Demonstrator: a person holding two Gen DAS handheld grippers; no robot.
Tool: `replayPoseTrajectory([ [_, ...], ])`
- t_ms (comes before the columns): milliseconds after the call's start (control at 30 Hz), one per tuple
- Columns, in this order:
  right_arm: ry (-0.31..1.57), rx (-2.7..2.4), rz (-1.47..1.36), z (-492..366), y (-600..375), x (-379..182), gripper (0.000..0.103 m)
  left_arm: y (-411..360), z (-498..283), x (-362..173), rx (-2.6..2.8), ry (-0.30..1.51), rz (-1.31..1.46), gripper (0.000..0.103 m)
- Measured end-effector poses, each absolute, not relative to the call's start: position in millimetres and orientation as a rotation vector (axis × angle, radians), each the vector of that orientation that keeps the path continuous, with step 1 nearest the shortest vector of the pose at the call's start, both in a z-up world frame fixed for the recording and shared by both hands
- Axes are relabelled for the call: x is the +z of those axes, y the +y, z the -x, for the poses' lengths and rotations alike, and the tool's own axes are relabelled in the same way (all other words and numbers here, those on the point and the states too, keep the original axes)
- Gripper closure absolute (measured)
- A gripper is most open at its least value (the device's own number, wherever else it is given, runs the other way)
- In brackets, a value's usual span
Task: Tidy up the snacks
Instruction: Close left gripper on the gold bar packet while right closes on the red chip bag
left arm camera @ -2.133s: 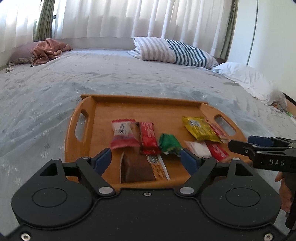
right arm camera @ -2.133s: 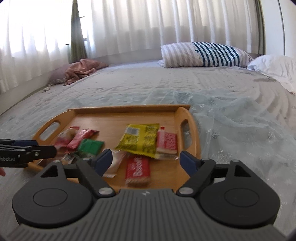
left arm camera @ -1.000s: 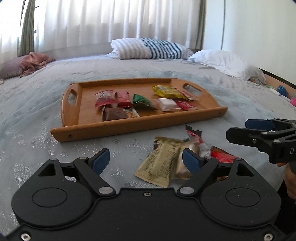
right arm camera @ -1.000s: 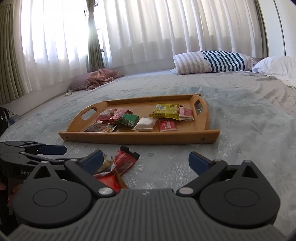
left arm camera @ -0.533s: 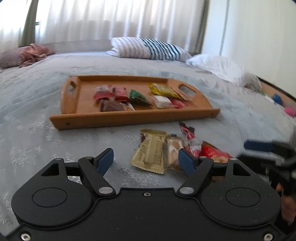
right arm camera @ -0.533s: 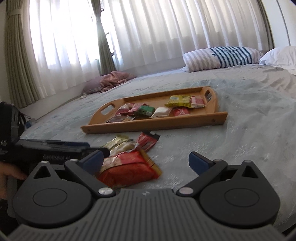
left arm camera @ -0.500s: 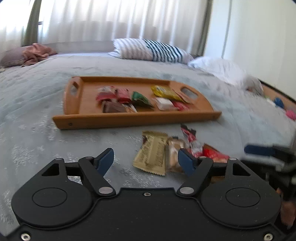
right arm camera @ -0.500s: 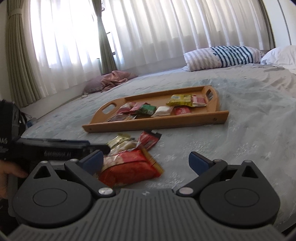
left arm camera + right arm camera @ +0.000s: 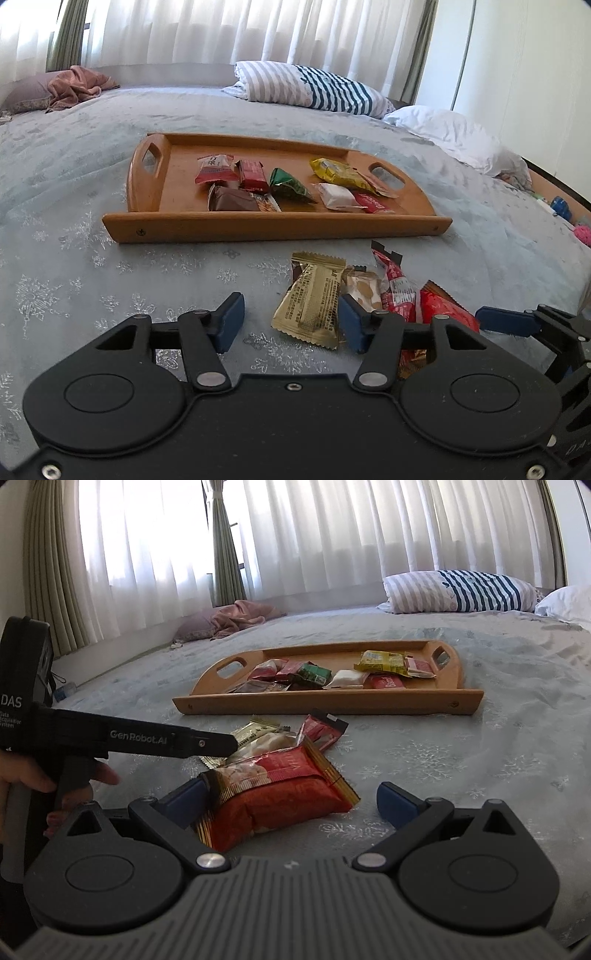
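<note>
The left gripper (image 9: 291,323) is closing, its blue pads (image 9: 231,321) low over the bedspread (image 9: 74,266); the gold packet (image 9: 312,299) lies partly in the gap, by the right pad, and neither pad visibly presses on it. The right gripper (image 9: 290,801) stands wide, with the big red packet (image 9: 280,797) lying between the fingers, close against the left pad (image 9: 184,799) and clear of the right one.

Only the right view shows the hand (image 9: 44,779) on the left tool's grip, the printed side of that tool, and the red packet's whole face: glossy red with a pale snack picture and gold crimped ends. Only the left view shows the gold packet flat and whole, with small dark print and sawtooth ends, and the right gripper's blue fingertip (image 9: 506,321) at the right edge.

The loose snacks lie in a small heap on the bedspread, just in front of the tray (image 9: 273,229): gold packet, a beige one (image 9: 364,290) beside it, a narrow red stick (image 9: 395,280), then the big red packet. On the tray rest more: red, brown, green, white and yellow wrappers in two rough rows.

Behind are a striped pillow (image 9: 306,88), a white pillow (image 9: 454,133) and a pink cloth (image 9: 74,85).
</note>
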State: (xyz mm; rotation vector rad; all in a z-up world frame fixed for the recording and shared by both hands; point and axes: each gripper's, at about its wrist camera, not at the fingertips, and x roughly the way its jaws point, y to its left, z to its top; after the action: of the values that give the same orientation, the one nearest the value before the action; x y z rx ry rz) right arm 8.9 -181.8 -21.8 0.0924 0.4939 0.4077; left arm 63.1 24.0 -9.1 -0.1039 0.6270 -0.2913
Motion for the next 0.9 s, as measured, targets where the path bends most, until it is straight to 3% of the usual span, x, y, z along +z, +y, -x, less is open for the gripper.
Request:
replayPoseTrajectory([
  [200, 0.496, 0.398, -0.102, -13, -177, -25, 0.0, 17, -66, -12, -0.286, 0.628, 0.083, 0.05],
  [400, 0.491, 0.403, -0.105, -11, -175, -24, 0.008, 12, -63, -13, -0.292, 0.62, 0.049, 0.05],
  [667, 0.494, 0.408, -0.112, -11, -177, -24, 0.014, 9, -63, -12, -0.31, 0.63, 0.071, 0.068],
  [900, 0.505, 0.396, -0.087, -11, -173, -21, 0.016, 5, -61, -12, -0.305, 0.622, 0.059, 0.068],
])
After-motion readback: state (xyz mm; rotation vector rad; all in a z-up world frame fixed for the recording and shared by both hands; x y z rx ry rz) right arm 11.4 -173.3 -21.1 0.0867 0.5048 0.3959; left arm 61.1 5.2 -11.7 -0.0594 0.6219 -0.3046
